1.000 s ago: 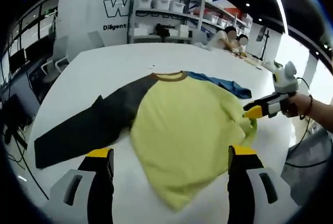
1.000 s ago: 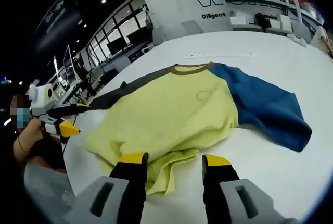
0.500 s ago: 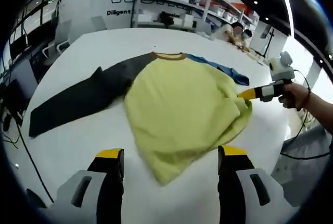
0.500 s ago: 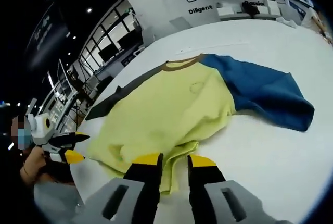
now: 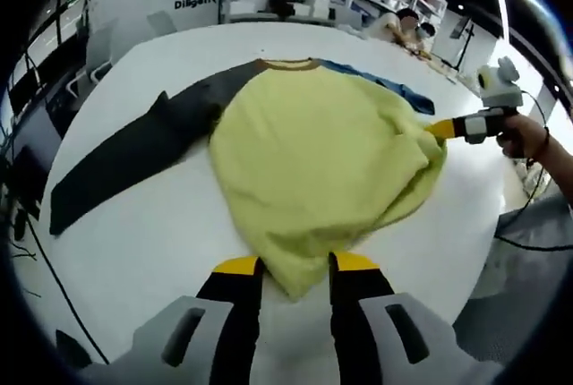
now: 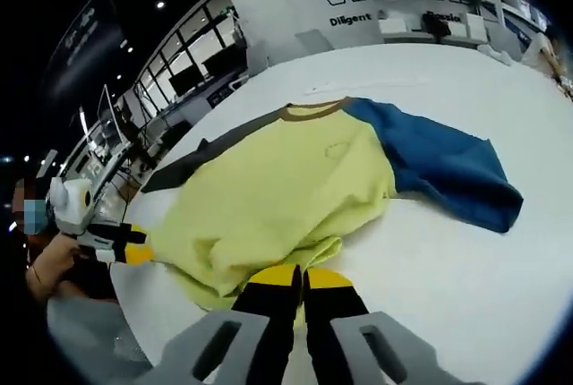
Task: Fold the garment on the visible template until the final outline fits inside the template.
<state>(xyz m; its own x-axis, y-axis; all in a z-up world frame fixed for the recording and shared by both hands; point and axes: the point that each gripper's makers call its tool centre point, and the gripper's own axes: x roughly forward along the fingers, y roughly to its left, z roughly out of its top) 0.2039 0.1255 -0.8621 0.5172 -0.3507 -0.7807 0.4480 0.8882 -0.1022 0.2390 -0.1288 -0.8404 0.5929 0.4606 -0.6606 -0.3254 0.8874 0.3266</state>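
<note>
Right gripper: yellow-tipped jaws pressed together on the bunched hem of the yellow-bodied cloth shirt. Left gripper: jaws narrowly apart, astride the shirt's near hem corner; grip not discernible. Shirt lies spread on round white table; dark grey sleeve, blue sleeve outstretched.

Bright overhead lighting, soft shadows, fisheye-warped edges

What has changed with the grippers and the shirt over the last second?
Both grippers closed on the shirt's yellow hem: the left gripper narrowed its jaws around the bottom corner, and the right gripper shut on the bunched edge. The dark sleeve and blue sleeve stayed spread on the white table.
</note>
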